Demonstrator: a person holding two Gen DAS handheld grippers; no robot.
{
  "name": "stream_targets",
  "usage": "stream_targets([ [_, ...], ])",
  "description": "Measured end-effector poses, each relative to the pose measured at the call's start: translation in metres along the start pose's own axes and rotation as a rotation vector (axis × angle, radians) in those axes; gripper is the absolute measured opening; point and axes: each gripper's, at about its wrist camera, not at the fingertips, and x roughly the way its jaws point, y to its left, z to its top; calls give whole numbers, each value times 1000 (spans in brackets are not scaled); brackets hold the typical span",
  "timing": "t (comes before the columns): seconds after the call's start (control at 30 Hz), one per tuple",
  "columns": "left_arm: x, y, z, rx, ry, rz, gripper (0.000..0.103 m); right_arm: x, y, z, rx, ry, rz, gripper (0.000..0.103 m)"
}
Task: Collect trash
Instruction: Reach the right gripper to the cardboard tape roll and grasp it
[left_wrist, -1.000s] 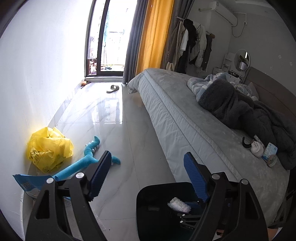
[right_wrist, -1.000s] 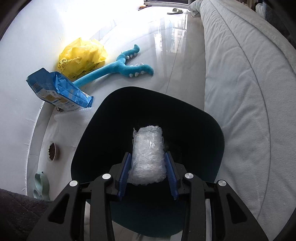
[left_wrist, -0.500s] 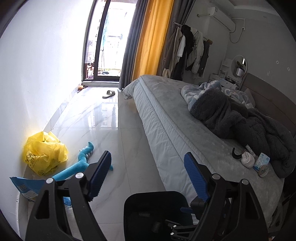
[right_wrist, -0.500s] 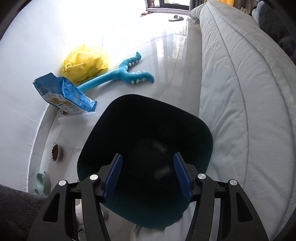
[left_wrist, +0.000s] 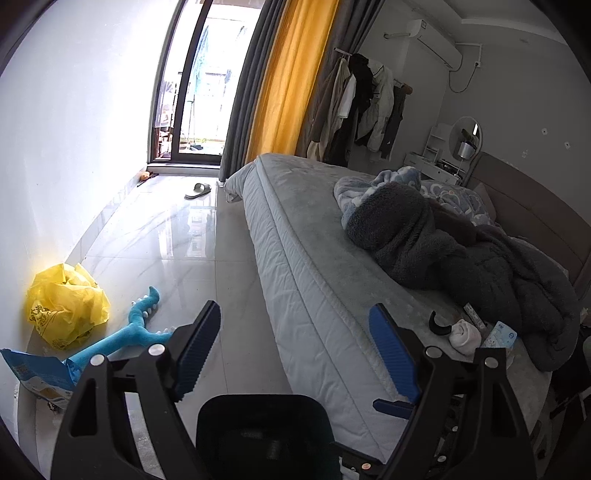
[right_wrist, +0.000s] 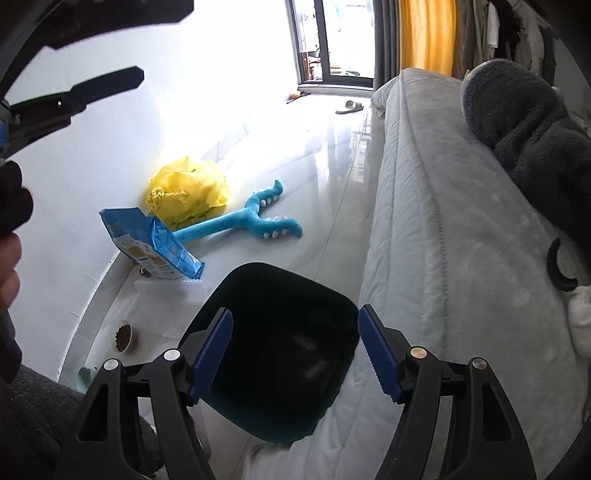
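The bed (right_wrist: 443, 236) fills the right of the room, leaving a strip of glossy floor (left_wrist: 166, 236) between it and the wall, and the loose rubbish lies along that wall, apparently pushed out of the walkway. The dark bin (right_wrist: 280, 350) stands on the floor against the bed's side, directly under the right gripper (right_wrist: 295, 350), a placement that suits dropping things straight in; faint pale shapes lie at its bottom, too dim to name. Against the wall sit a crumpled yellow plastic bag (right_wrist: 188, 192), a blue packet (right_wrist: 155, 247) leaning in front of it, and a blue plush toy (right_wrist: 240, 221) lying flat beside them. A small bowl of kibble (right_wrist: 123, 336) rests nearer the bin. Both tongs are spread wide and hold nothing: the right gripper hangs over the bin's mouth, while the left gripper (left_wrist: 295, 350) points across the floor and bed, judged free for the next piece, probably the bag or the packet
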Motion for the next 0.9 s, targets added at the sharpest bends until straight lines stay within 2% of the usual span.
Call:
stream_targets([
  [0.47,29,-61,-6,60,37,-60,85,-70,-88,-14,114,-121,-145,73],
  [0.7,44,-96,-12,113,59,-88,85,-96,-137,-33,169,-141,-238,73],
  [0.9,55,-122,-19,151,79,-120,85,-117,-164,-50,195,-155,-309,73],
])
